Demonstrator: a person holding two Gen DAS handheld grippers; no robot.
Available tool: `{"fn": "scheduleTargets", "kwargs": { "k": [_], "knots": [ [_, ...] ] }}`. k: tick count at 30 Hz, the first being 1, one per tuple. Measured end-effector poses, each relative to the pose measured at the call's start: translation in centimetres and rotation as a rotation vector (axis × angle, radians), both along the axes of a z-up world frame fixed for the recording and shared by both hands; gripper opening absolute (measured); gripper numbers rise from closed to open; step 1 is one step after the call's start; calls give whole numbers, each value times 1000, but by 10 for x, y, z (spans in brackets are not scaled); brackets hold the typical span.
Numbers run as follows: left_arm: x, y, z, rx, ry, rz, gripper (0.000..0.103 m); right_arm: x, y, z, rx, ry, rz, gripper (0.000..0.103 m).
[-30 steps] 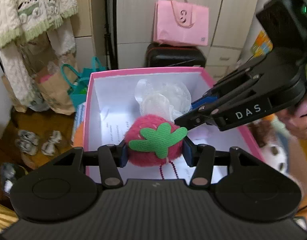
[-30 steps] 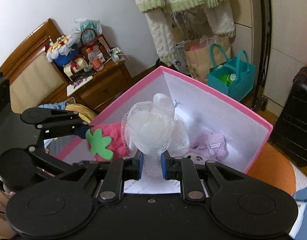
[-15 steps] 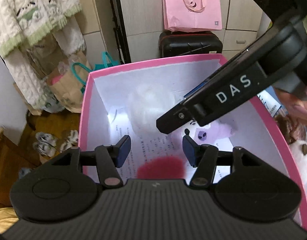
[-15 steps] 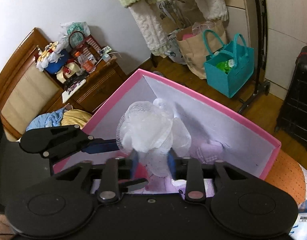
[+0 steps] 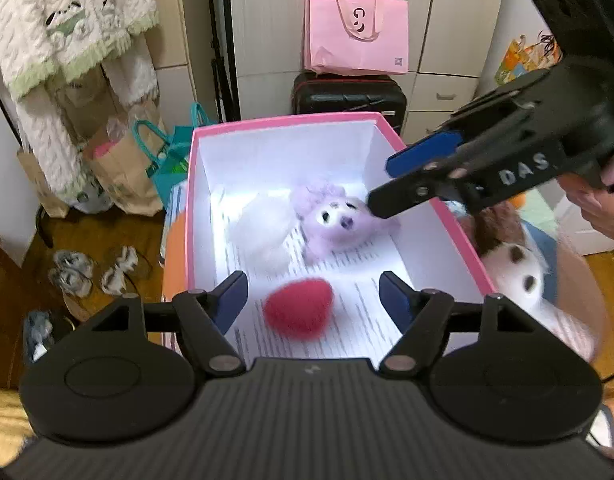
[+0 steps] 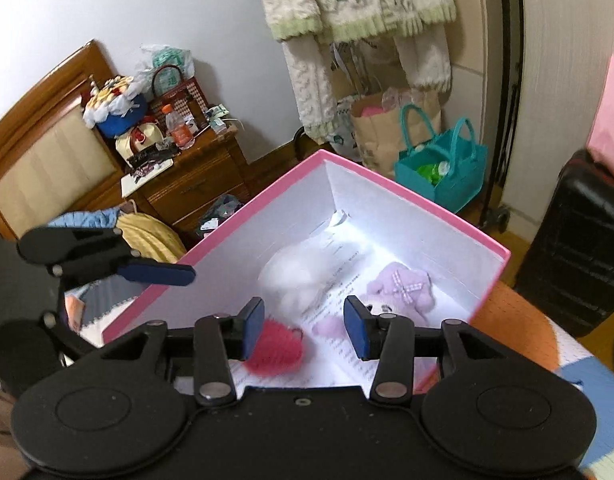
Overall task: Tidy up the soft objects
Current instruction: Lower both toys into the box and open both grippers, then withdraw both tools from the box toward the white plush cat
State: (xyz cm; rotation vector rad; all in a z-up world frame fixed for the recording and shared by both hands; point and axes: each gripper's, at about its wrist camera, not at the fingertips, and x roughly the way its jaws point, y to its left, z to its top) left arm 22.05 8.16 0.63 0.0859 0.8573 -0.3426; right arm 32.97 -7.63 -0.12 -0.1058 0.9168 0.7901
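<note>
A pink box point(image 5: 283, 122) with white inner walls holds a red strawberry plush point(image 5: 299, 308), a white mesh puff point(image 5: 263, 232) and a purple plush animal point(image 5: 339, 220) on printed paper. My left gripper point(image 5: 312, 292) hovers above the strawberry, jaws opening, nothing between the pads. The right gripper point(image 5: 383, 186) hangs over the box's right side. In the right wrist view, my right gripper point(image 6: 303, 316) is above the box point(image 6: 419, 200), jaws opening and empty, with the strawberry point(image 6: 275, 350), puff point(image 6: 299, 272) and purple plush point(image 6: 403, 292) below.
A white plush with dark spots point(image 5: 519, 268) lies right of the box. Behind the box stand a black suitcase point(image 5: 347, 94), a pink bag point(image 5: 359, 32) and a teal bag point(image 6: 439, 176). A wooden nightstand point(image 6: 187, 184) is at the left, with shoes point(image 5: 91, 272) on the floor.
The left gripper let go of the strawberry and the right let go of the mesh puff. Both now lie in the box. Both grippers rose and their jaws widened.
</note>
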Motion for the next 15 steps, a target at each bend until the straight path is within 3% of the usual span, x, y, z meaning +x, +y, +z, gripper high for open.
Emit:
{"fn": "scheduleTargets", "kwargs": {
  "k": [11, 15],
  "knots": [
    [-68, -6, 27, -2, -24, -51, 73, -84, -12, 38, -90, -156, 42, 51],
    [-92, -13, 37, 9, -60, -74, 79, -115, -21, 49, -91, -203, 55, 55]
  ]
}}
